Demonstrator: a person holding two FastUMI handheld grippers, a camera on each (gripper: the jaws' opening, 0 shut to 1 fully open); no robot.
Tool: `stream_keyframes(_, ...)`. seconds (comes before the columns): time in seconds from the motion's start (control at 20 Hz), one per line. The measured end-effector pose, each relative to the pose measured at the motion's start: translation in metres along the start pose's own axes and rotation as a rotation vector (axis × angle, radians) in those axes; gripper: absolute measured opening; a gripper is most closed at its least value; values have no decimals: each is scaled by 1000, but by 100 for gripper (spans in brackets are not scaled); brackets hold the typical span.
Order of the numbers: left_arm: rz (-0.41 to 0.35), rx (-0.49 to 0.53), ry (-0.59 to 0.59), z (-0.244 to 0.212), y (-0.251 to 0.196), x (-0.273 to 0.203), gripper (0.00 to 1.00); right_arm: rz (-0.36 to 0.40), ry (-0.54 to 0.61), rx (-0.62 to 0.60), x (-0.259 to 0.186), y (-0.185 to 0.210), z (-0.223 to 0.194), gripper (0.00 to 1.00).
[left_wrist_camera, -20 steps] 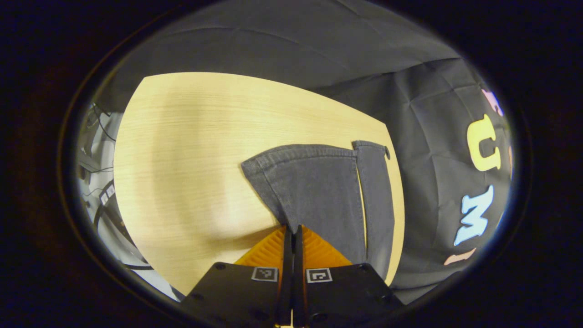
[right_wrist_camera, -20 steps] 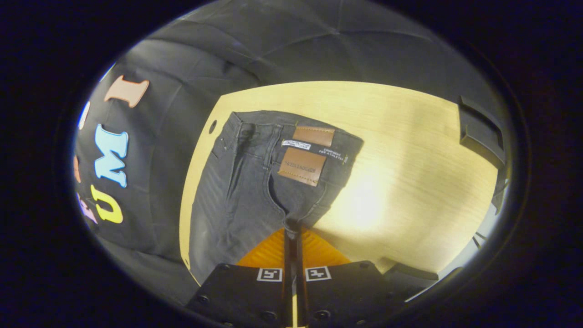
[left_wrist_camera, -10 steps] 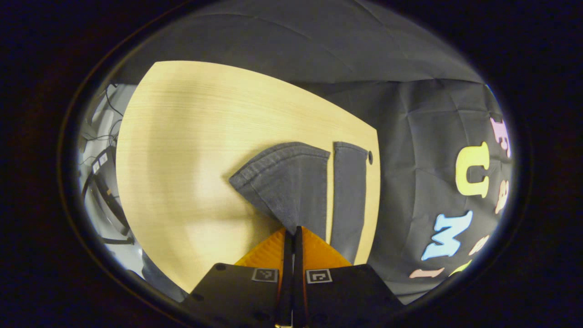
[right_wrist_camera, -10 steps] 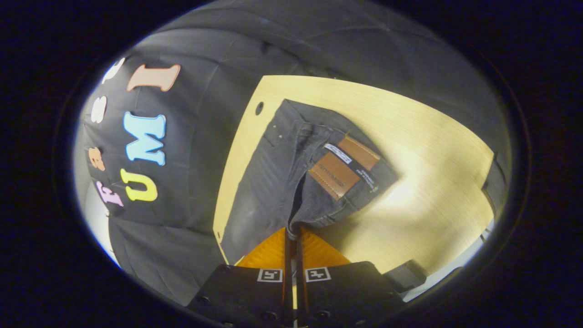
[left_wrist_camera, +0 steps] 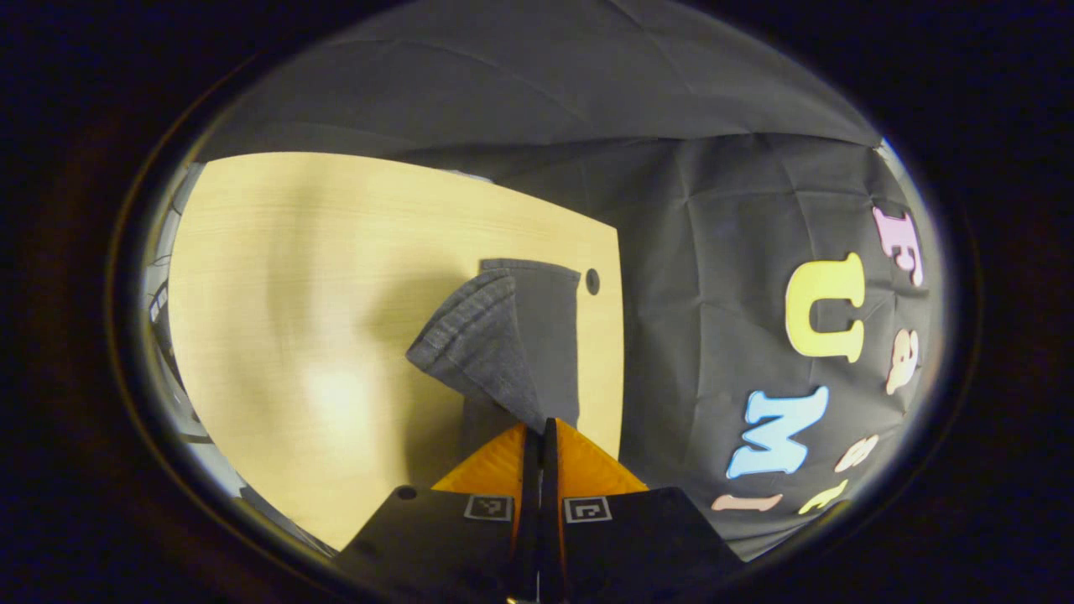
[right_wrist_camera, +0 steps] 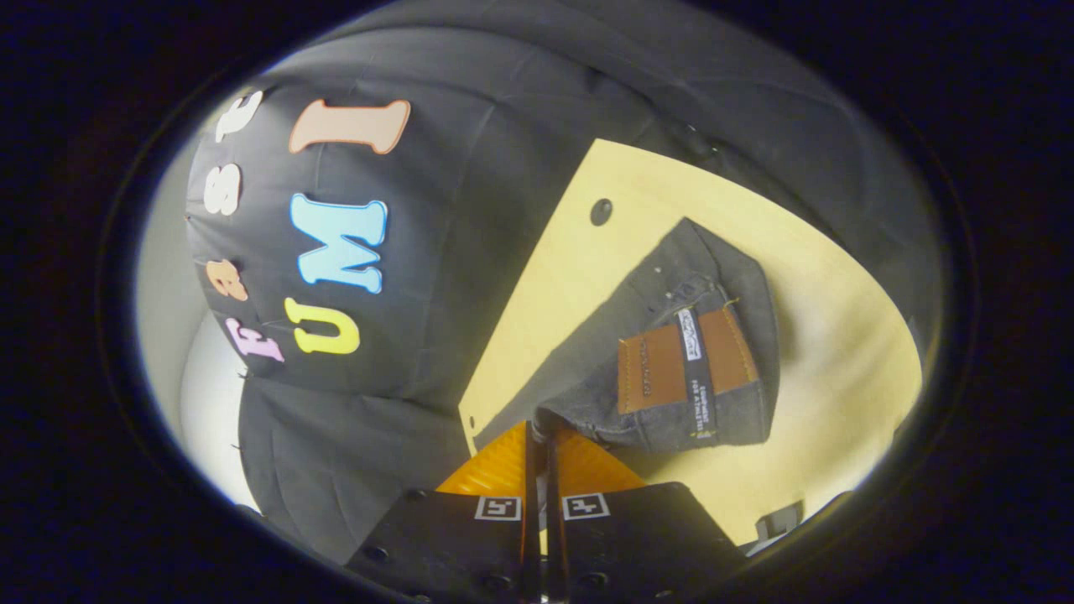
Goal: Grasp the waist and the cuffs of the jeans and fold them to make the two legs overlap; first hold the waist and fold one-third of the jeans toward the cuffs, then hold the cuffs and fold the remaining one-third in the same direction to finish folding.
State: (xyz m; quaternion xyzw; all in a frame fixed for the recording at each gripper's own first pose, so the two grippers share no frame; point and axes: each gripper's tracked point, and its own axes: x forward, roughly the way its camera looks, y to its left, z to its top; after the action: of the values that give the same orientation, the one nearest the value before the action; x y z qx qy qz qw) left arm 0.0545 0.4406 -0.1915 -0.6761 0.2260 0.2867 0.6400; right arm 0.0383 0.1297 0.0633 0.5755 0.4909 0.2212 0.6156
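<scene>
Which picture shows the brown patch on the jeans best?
The right gripper view: the brown patch sits in plain sight on the lifted waist of the jeans. The left gripper view looks at the jeans' cuff end instead, with plain dark denim there.

Pale wooden table (left_wrist_camera: 336, 277) against black cloth wall (left_wrist_camera: 696, 252)

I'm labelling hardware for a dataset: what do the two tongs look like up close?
Both match: the left tongs and right tongs each have a black, flat-topped body with round screw holes, two small square black-and-white markers side by side, and ribbed wedge-shaped fingers tapering forward.
</scene>
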Motion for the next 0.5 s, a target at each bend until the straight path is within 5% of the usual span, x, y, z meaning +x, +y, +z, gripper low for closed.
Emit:
stream_keyframes(0.2,-41,12,-4,10,-48,48,9,32,-31,43,34,26,40,3)
stream_keyframes(0.5,20,64,-2,26,-71,151,8,-75,-77,150,103,-14,92,4)
